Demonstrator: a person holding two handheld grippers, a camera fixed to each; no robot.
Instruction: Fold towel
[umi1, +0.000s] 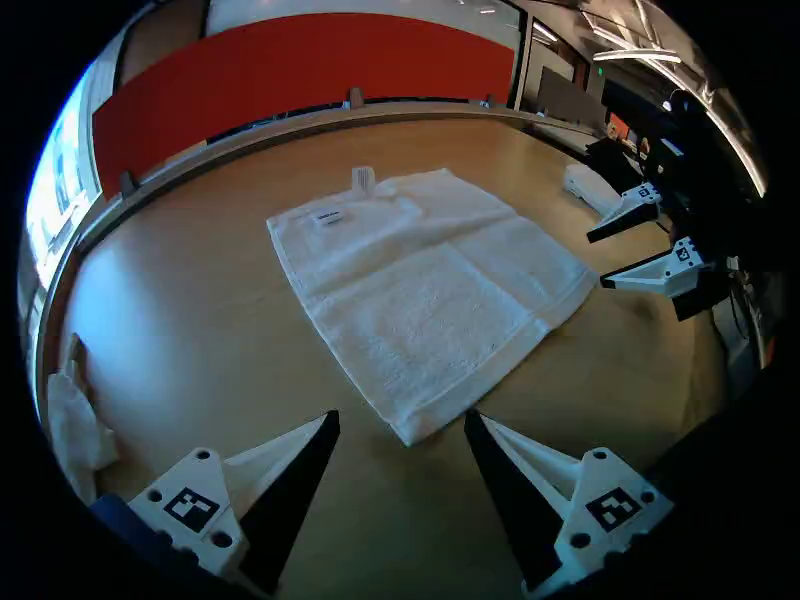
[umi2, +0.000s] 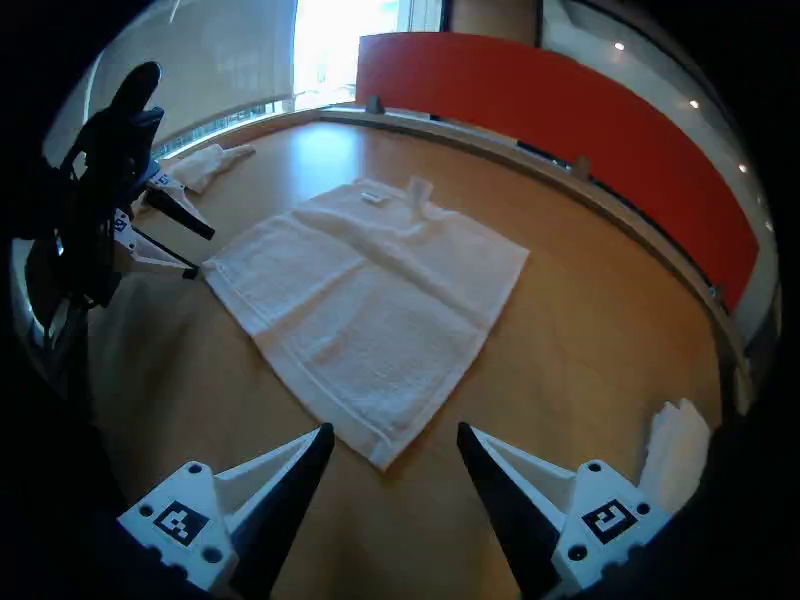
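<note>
A white towel (umi1: 420, 290) lies flat on the wooden table (umi1: 200, 300), one corner pointing toward me, with a layered edge and a small label near its far side. My left gripper (umi1: 400, 420) stands open just short of that near corner, holding nothing. My right gripper (umi1: 597, 260) hovers open beside the towel's right corner. In the right gripper view the towel (umi2: 370, 300) has a corner just ahead of the open right gripper (umi2: 393, 432). The left gripper (umi2: 203, 255) is open at the towel's left corner there.
A small white object (umi1: 362, 178) stands at the towel's far edge. Crumpled white cloths lie at the table's left edge (umi1: 75, 425) and far right (umi1: 590, 185). A red partition (umi1: 300, 80) runs behind the table. Bare wood surrounds the towel.
</note>
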